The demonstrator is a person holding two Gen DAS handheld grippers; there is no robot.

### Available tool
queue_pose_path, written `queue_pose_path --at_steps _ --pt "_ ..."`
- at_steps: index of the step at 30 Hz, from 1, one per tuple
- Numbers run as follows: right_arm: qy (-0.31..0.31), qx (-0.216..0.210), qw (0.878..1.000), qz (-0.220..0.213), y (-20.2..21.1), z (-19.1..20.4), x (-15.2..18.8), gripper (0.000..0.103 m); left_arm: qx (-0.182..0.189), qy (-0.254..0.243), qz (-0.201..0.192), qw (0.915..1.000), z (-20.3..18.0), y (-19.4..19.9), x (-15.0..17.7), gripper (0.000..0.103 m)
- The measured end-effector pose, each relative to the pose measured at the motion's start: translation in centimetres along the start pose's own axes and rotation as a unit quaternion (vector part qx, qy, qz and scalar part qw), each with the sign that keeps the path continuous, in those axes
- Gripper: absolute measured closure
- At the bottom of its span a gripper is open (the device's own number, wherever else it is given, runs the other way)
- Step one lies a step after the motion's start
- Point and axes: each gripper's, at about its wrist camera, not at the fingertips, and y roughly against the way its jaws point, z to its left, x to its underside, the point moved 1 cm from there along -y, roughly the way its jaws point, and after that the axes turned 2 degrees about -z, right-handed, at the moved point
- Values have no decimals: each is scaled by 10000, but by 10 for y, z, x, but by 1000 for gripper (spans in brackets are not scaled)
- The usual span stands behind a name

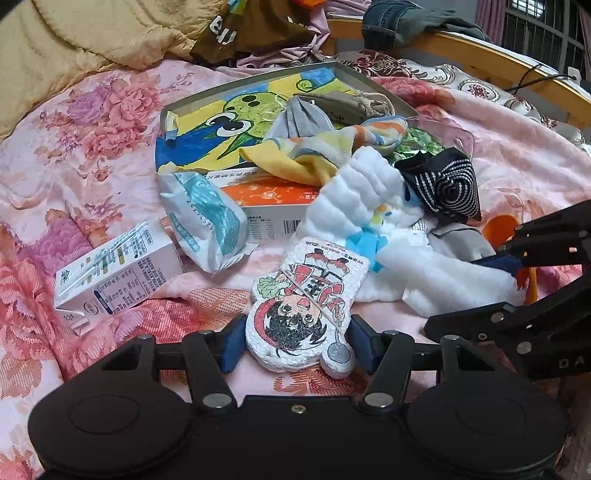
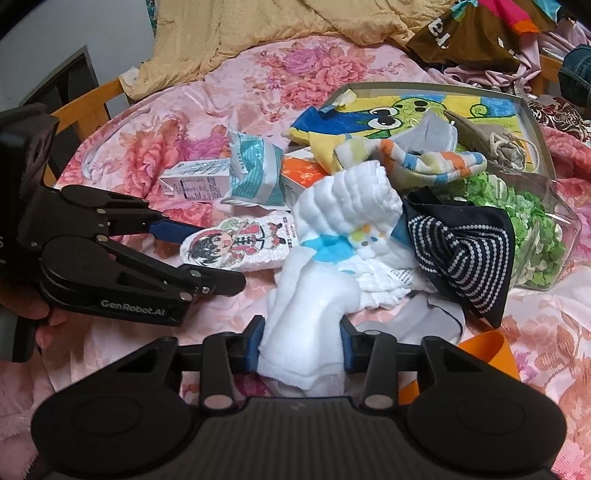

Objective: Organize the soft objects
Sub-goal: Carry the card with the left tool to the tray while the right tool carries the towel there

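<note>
A pink floral bedspread (image 1: 92,122) filled both views, with a tan quilt (image 1: 74,33) bunched across the upper left of the left wrist frame. Above centre lay a shallow tray (image 1: 173,110) with a cartoon frog picture on its floor; a grey cloth (image 1: 301,118) and a striped yellow towel (image 1: 332,147) spilled over its lower right edge. Below them sat a heap of white cloths: a quilted white cloth (image 1: 354,192) on top, and a plush white towel (image 2: 314,317) running toward the lower centre of the right wrist frame. A navy dotted cloth (image 2: 461,258) lay at the heap's right, touching it, with a clear bag of green pieces (image 2: 532,229) behind.

Left of the heap were an orange box (image 1: 273,195), a white-and-teal packet (image 1: 207,221) and a small carton (image 1: 114,273).

The right gripper (image 2: 303,343) was clamped on the plush white towel, both blue pads pressed into it. The left gripper (image 1: 295,343) was closed on a cartoon-printed sponge (image 1: 306,299), which lay flat at lower centre, just beside the white heap.
</note>
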Motion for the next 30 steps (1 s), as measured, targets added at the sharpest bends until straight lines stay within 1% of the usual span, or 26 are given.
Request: queue_pose_path --at_steps 5,7,10,13,15,17,19,23,27,30 --pt "330 216 9991 129 -4 7 3 72 126 42 -40 9999 -3 3 0 43" --pt "375 249 9989 113 -4 9 4 84 170 -9 -58 9998 -6 4 0 43" --pt "357 228 9991 12 -1 9 2 87 264 2 -77 9996 -9 6 0 43" --pt "276 173 9994 -141 2 6 1 88 388 230 -83 9989 -7 8 -1 43" --pt "142 92 9994 -294 6 3 -1 89 510 514 -112 9973 -3 10 -3 43" --pt "12 37 9985 -539 11 0 -4 89 597 813 -199 9947 2 14 -3 43" --pt "-77 -13 9966 -819 19 -4 -6 89 659 1030 -374 9918 6 19 -4 43" --pt "-172 -30 9917 -1270 29 -7 -11 88 617 1104 -792 9888 7 30 -7 43" --pt "-263 -13 9874 -1559 36 -11 -13 88 622 1174 -1055 9855 9 37 -11 43" --pt "-306 9 9851 -1690 39 -13 -15 88 598 1257 -1190 9831 12 41 -12 43"
